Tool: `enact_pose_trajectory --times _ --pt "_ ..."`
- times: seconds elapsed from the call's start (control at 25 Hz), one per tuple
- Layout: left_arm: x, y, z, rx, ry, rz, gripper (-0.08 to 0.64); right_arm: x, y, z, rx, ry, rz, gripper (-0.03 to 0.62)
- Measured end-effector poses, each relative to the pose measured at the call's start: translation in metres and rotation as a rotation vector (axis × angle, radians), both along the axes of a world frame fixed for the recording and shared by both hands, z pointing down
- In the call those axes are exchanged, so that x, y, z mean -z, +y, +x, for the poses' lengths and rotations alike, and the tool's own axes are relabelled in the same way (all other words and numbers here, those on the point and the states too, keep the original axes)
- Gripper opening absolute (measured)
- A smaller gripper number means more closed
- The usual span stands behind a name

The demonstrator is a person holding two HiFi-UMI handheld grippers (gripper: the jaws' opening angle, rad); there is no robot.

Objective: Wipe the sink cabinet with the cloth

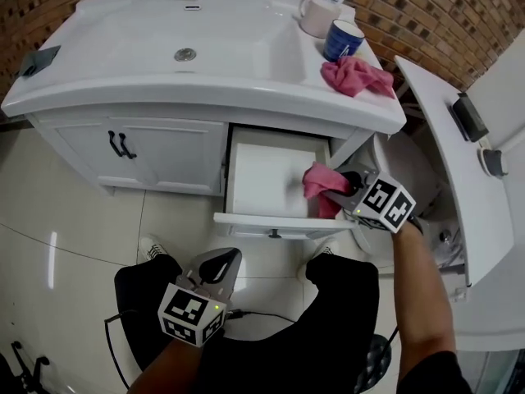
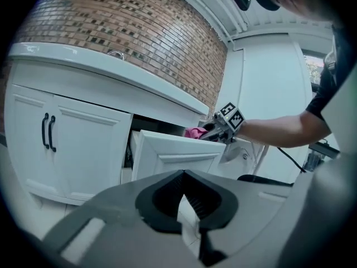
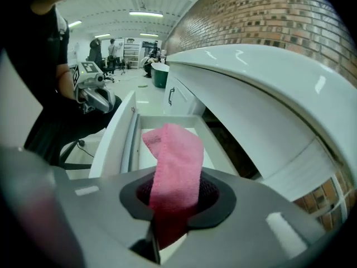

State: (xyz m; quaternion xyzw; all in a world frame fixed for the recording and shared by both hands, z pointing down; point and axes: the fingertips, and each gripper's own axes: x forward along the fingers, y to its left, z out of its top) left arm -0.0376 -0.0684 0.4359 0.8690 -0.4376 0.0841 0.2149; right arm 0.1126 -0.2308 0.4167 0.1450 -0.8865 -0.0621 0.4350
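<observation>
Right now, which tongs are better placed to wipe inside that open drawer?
The right tongs: they grip the pink cloth over the open drawer. The left tongs are shut, empty, lower down.

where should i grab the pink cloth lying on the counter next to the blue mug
Pinch the raised bunch in the middle of the counter cloth, coming straight down from above on its front side. It lies crumpled on the countertop, so only the humped folds offer the jaws something to close on, and the blue mug stands close behind it.
</observation>
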Motion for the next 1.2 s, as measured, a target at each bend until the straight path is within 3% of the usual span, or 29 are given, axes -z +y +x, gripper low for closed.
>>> enact_pose_trajectory --times 0.32,0.4,0.6,0.76,0.96,1.08,1.2 --pt "0.018 0.012 0.005 0.015 0.001 0.015 0.004 0.023 0.008 0.02 -0.096 -0.005 0.054 0.092" --pt "0.026 0.013 0.007 0.014 0.005 0.027 0.004 0.039 0.014 0.023 -0.131 -0.043 0.081 0.092" --pt "0.053 0.02 0.021 0.0 0.042 0.045 0.005 0.087 0.05 0.025 -0.233 -0.226 0.146 0.094" --pt "0.076 0.027 0.03 -0.015 0.054 0.069 0.005 0.117 0.087 0.042 -0.375 -0.402 0.193 0.094" --pt "0.102 0.035 0.03 -0.012 0.029 0.105 0.003 0.134 0.133 0.072 -0.563 -0.65 0.104 0.094" --pt "0.116 0.039 0.026 0.004 0.027 0.126 0.003 0.143 0.154 0.076 -0.585 -0.753 0.061 0.094" --pt "0.129 0.047 0.025 0.006 0.038 0.144 0.003 0.154 0.177 0.071 -0.577 -0.798 0.049 0.094"
